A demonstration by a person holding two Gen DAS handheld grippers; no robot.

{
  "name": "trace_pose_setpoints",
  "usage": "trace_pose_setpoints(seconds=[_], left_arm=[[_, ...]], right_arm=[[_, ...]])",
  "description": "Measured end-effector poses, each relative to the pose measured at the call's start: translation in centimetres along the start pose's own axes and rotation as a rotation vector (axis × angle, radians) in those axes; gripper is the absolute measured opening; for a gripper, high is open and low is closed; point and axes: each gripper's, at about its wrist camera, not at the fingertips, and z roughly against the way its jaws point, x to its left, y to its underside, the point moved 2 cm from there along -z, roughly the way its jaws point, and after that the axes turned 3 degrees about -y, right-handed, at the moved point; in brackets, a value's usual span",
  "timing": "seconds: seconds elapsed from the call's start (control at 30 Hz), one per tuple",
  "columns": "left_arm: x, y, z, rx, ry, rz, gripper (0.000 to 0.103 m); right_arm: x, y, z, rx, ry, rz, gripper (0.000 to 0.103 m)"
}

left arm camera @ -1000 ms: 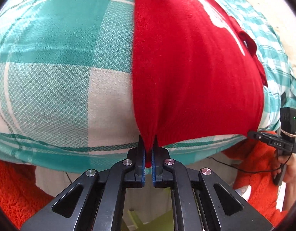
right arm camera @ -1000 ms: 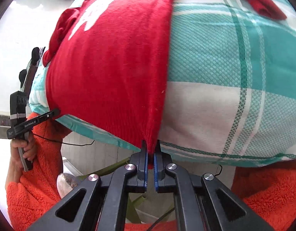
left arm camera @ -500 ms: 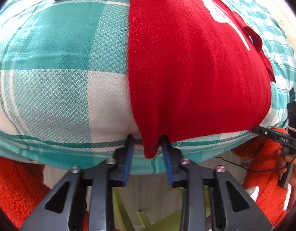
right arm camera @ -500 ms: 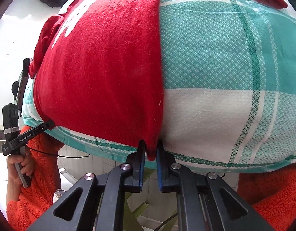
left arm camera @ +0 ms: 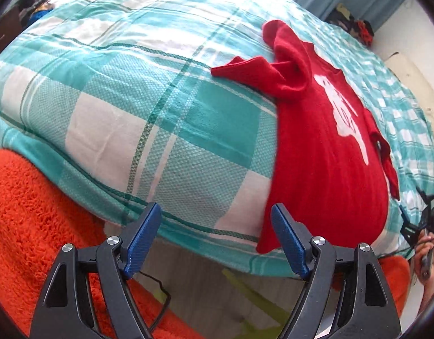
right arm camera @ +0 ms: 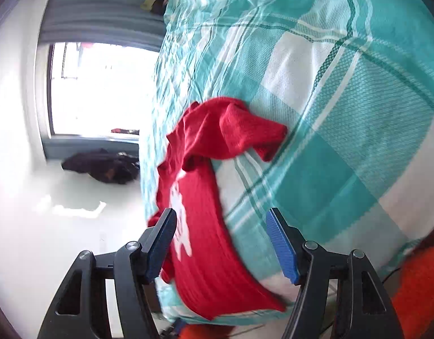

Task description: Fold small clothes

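The left gripper [left arm camera: 214,236] is close to the camera, and its two blue pads [left arm camera: 142,234] are far apart and opening wider. Nothing is between them. They hang just off the edge of the bed, over the floor. The bottom corner of the red top [left arm camera: 324,152] hangs off the bed edge just beside the right-hand pad, but the pad does not pinch it. An orange fluffy sleeve [left arm camera: 28,214] fills the lower left of this view. The right gripper [right arm camera: 221,243] has its jaws spread too, and they are opening. Seen from the right wrist, the red top [right arm camera: 208,254] shows in the gap between the pads, but it lies on the bed behind them and they do not squeeze it. The red top lies flat on the green and white checked blanket [left arm camera: 126,118], with a white picture [left arm camera: 344,113] on its front. Farther up, one sleeve [left arm camera: 245,69] sticks out sideways and the neck part is bunched up. Far away, past the bed, there is a bright window [right arm camera: 101,87] and a dark heap [right arm camera: 101,166] on the white floor.
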Motion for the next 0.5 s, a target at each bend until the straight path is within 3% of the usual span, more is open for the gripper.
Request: trace_pose_setpoints(seconds=[0.07, 0.17, 0.2, 0.23, 0.27, 0.3, 0.37, 0.43, 0.47, 0.5], left_arm=[[-0.8, 0.0, 0.1, -0.005, -0.007, -0.025, 0.082], [-1.3, 0.5, 0.1, -0.007, -0.017, -0.045, 0.082], [-1.6, 0.5, 0.0, -0.004, -0.020, -0.042, 0.082], [-1.4, 0.6, -0.1, -0.001, -0.021, -0.038, 0.082], [-1.4, 0.5, -0.2, 0.000, -0.021, -0.032, 0.082], [-1.2, 0.6, -0.1, -0.001, -0.022, -0.027, 0.082], [-0.8, 0.6, -0.1, -0.001, -0.024, -0.016, 0.082], [-0.6, 0.7, -0.2, 0.007, -0.029, -0.008, 0.082], [-0.7, 0.7, -0.4, 0.013, -0.029, -0.007, 0.082], [-0.8, 0.7, -0.6, 0.019, -0.028, -0.006, 0.082]], right_arm=[[-1.4, -1.8, -2.2, -0.044, -0.030, -0.122, 0.066], [-3.5, -4.2, -3.6, -0.181, 0.003, -0.277, 0.063], [-3.5, -4.8, -3.7, -0.226, 0.018, -0.280, 0.050], [-2.7, -5.6, -3.9, -0.245, 0.051, -0.226, 0.022], [-1.0, -6.1, -4.2, -0.243, 0.109, -0.111, 0.011], [1.4, -6.1, -4.5, -0.231, 0.178, 0.055, 0.010], [7.8, -3.6, -6.1, -0.158, 0.286, 0.507, 0.010], [12.0, 2.7, -8.7, 0.000, 0.383, 1.016, 0.010], [12.3, 6.4, -9.7, 0.111, 0.419, 1.212, 0.010], [11.8, 9.5, -10.2, 0.217, 0.452, 1.345, 0.021]])
